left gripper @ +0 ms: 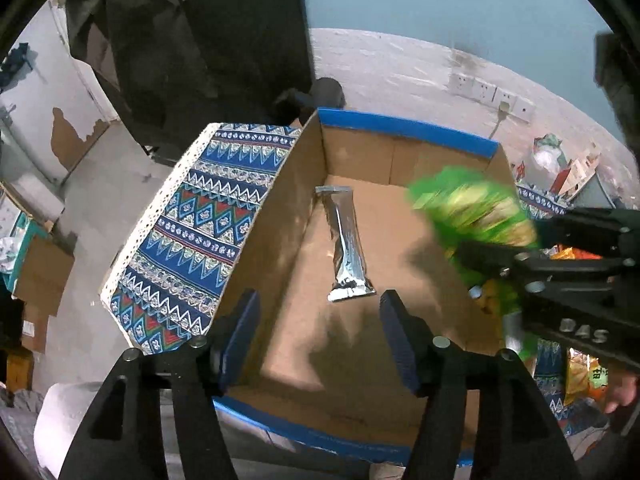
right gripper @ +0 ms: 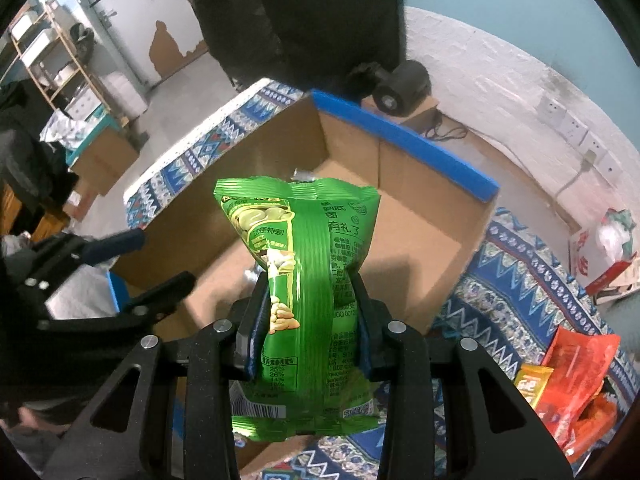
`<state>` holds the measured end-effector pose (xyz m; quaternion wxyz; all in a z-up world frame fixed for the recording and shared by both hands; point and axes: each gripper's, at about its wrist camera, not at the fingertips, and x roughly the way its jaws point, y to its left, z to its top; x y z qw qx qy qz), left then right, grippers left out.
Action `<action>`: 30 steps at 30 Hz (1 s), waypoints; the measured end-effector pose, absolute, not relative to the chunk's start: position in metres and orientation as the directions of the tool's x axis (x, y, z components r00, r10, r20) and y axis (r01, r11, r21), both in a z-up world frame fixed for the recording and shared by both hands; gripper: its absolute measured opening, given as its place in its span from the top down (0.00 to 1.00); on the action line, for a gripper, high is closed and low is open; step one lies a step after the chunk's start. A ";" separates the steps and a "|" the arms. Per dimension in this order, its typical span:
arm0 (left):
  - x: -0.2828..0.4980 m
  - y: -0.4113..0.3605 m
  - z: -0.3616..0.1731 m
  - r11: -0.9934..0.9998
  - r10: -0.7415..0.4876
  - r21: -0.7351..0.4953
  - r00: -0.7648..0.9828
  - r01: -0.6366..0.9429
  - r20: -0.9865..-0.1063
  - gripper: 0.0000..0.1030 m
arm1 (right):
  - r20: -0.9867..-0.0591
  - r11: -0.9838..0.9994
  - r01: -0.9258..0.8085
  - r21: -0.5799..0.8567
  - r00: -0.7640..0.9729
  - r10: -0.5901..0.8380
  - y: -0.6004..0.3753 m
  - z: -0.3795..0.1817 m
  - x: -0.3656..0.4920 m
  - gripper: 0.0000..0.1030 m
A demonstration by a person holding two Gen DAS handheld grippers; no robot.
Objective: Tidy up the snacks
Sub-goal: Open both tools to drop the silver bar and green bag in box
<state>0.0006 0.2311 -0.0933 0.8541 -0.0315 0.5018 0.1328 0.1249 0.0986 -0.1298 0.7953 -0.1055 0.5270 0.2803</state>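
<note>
An open cardboard box with blue tape on its rim stands on a patterned blue tablecloth. A silver foil snack bar lies on the box floor. My left gripper is open and empty over the box's near edge. My right gripper is shut on a green bag of beans and holds it upright above the box. In the left wrist view the green bag is blurred at the box's right side, held by the right gripper.
Red and yellow snack packets lie on the tablecloth right of the box. A red and white carton stands farther right. A black round device sits behind the box. Wall sockets are on the white wall.
</note>
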 end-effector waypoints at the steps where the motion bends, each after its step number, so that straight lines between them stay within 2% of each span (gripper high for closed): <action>1: 0.000 0.232 -0.092 0.962 0.194 0.077 0.462 -0.260 -0.865 0.38 | -0.898 0.821 -0.556 0.128 0.286 0.334 0.098 -0.132 0.126 0.64; 3: 0.000 0.232 -0.090 0.963 0.193 0.075 0.467 -0.260 -0.863 0.38 | -0.901 0.824 -0.551 0.133 0.280 0.332 0.099 -0.134 0.125 0.53; 5: 0.000 0.231 -0.088 0.964 0.188 0.070 0.470 -0.256 -0.862 0.38 | -0.898 0.827 -0.547 0.130 0.288 0.331 0.097 -0.132 0.124 0.48; 10: -0.001 0.223 -0.085 0.972 0.162 0.053 0.486 -0.231 -0.859 0.38 | -0.892 0.837 -0.533 0.127 0.308 0.331 0.088 -0.122 0.119 0.46; 13: 0.000 0.215 -0.083 0.977 0.138 0.037 0.492 -0.210 -0.860 0.38 | -0.888 0.848 -0.517 0.114 0.330 0.321 0.077 -0.114 0.115 0.39; 23: 0.002 0.169 -0.072 0.994 0.046 -0.014 0.519 -0.110 -0.854 0.36 | -0.887 0.889 -0.455 0.052 0.388 0.250 0.020 -0.090 0.098 0.34; 30: 0.004 0.132 -0.073 0.999 -0.004 -0.023 0.508 -0.031 -0.861 0.36 | -0.897 0.926 -0.377 0.023 0.402 0.186 -0.036 -0.084 0.086 0.34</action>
